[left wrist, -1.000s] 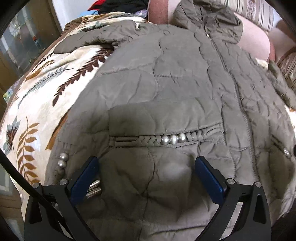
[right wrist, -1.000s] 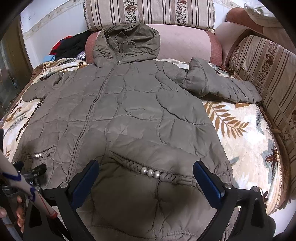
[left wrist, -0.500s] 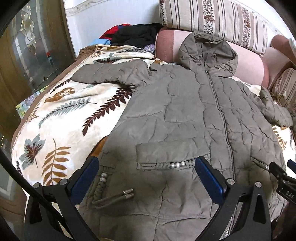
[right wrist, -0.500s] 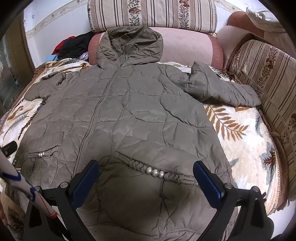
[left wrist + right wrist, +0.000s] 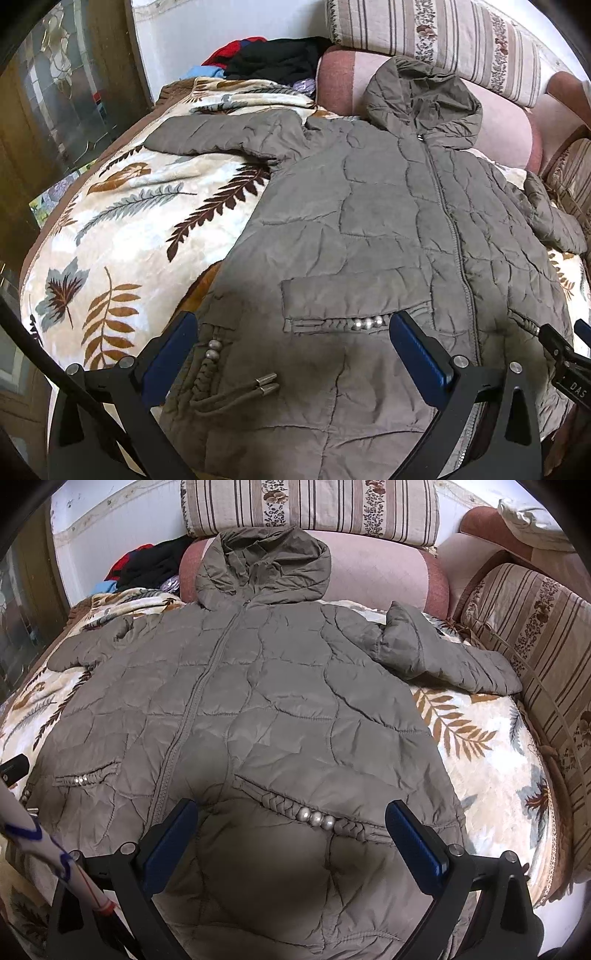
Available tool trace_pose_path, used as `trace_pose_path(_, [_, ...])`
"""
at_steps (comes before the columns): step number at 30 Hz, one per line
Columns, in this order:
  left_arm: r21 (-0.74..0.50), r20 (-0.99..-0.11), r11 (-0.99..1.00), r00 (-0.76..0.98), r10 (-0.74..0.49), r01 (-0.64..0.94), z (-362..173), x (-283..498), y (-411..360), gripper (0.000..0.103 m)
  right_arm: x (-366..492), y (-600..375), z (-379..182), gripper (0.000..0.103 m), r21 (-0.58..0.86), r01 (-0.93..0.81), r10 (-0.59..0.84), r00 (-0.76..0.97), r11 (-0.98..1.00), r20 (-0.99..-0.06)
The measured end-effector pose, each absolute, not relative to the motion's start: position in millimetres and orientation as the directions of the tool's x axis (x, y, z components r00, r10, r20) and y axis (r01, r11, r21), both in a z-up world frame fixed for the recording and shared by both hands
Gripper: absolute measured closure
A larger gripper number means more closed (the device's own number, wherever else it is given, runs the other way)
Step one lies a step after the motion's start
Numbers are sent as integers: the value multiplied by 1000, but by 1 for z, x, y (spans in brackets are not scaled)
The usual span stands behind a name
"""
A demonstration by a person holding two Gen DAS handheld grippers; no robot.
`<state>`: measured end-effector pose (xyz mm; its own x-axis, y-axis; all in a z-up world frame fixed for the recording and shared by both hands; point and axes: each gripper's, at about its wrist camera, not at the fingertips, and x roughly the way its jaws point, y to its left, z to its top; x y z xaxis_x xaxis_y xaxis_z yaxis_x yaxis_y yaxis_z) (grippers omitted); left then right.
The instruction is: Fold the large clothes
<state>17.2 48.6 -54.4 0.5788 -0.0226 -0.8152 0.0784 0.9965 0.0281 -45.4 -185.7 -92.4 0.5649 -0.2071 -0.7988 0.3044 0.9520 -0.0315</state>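
Observation:
A large olive quilted hooded jacket [image 5: 369,229] lies spread flat, front up and zipped, on a leaf-print blanket [image 5: 122,221]; it also fills the right wrist view [image 5: 266,701]. Its hood [image 5: 266,565] rests against the sofa back. One sleeve [image 5: 221,133] stretches left, the other sleeve [image 5: 443,653] right. My left gripper [image 5: 291,354] is open and empty above the hem by the left pocket [image 5: 351,314] and drawcord [image 5: 236,395]. My right gripper [image 5: 291,834] is open and empty above the right pocket [image 5: 314,816].
Striped cushions [image 5: 314,509] line the sofa back and the right side [image 5: 535,638]. A pile of dark and red clothes [image 5: 273,62] sits at the back left. A wooden glazed door [image 5: 55,103] stands left of the bed.
Both grippers have pulled back and up from the jacket, the left one much more. The jacket has not moved and both grippers stay open.

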Motion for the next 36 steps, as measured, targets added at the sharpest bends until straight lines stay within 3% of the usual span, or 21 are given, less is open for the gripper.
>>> trace_pose_path(21, [24, -815, 999, 579, 1, 32, -53, 56, 96, 0, -4, -152, -86, 0, -89, 237, -212, 564, 967, -798])
trace_pose_path(32, [76, -771, 996, 630, 88, -46, -25, 158, 176, 0, 27, -158, -93, 0, -86, 232, -201, 534, 969, -821])
trace_pose_path(36, [-36, -777, 997, 629, 13, -64, -18, 211, 216, 0, 34, -162, -108, 0, -73, 244, -192, 513, 967, -837])
